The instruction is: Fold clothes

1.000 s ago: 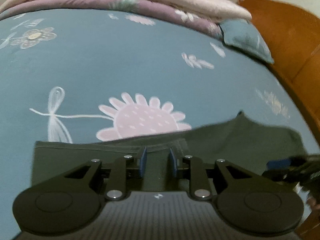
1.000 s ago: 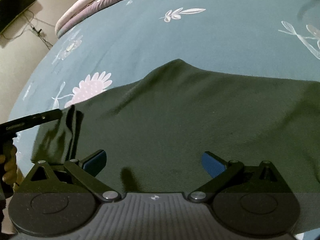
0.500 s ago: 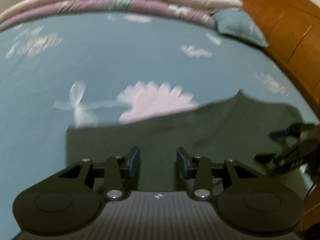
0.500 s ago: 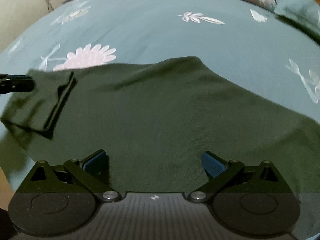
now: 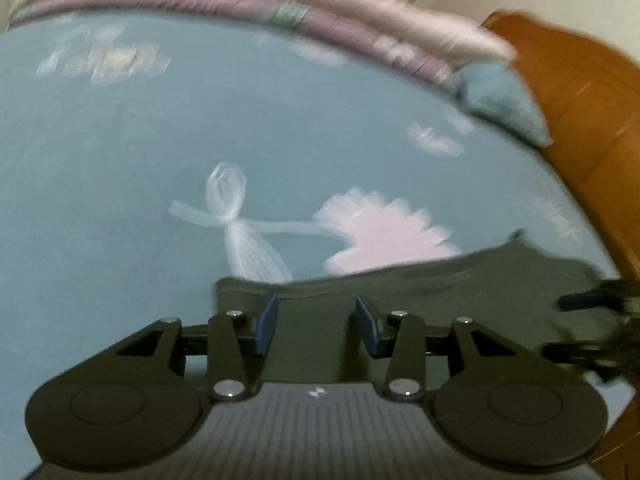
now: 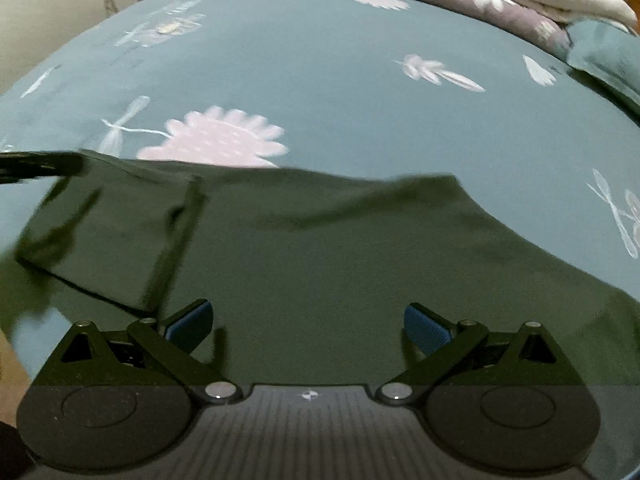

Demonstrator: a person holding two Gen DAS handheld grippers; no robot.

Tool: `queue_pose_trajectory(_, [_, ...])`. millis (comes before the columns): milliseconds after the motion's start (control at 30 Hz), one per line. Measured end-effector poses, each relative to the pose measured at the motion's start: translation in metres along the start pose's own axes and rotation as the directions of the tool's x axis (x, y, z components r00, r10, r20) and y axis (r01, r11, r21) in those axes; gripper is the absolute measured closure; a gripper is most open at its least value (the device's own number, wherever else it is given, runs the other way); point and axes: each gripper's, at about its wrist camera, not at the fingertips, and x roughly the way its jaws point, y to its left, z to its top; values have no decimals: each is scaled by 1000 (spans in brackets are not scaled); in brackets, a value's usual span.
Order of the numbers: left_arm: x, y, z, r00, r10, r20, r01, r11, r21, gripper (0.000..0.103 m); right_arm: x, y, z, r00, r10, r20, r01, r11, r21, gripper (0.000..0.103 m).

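A dark green garment [image 6: 320, 248] lies flat on the blue flowered bedsheet [image 6: 320, 72], with one sleeve part folded over at its left side [image 6: 112, 232]. In the left wrist view the garment [image 5: 460, 292] fills the lower right. My left gripper [image 5: 316, 324] is open and empty just above the garment's near edge. My right gripper [image 6: 308, 324] is wide open and empty over the garment's middle. The right gripper's fingers [image 5: 580, 304] show at the right edge of the left wrist view. The left gripper's tip [image 6: 40, 164] shows at the left edge of the right wrist view.
A folded pink and purple quilt [image 5: 280, 4] lies along the far side of the bed. A blue pillow [image 5: 500, 100] sits beside the orange wooden headboard [image 5: 580, 92] at the right. The bed's edge and the floor [image 6: 48, 12] lie to the left.
My left gripper has opened, let go of the garment and drawn back to the left. The right gripper stayed open and swung so that the whole garment lies ahead of it.
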Motion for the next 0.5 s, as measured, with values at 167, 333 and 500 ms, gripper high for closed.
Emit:
queue_pose_trajectory(167, [-31,8,8,996,-74,49,74,997,-5,61,-11,33,18,998,44,49,-40,997,-73,0])
queue_pose_trajectory(333, [-48,9,-10,972,-231,-45,231,973,1,57,-11,63,39,990,108,88,-95,986,-140,0])
queue_pose_trajectory(500, [-43,17,-46,957,-231,-174,235,972,0,56,4,88,49,991,119,59,-106,976,-192,0])
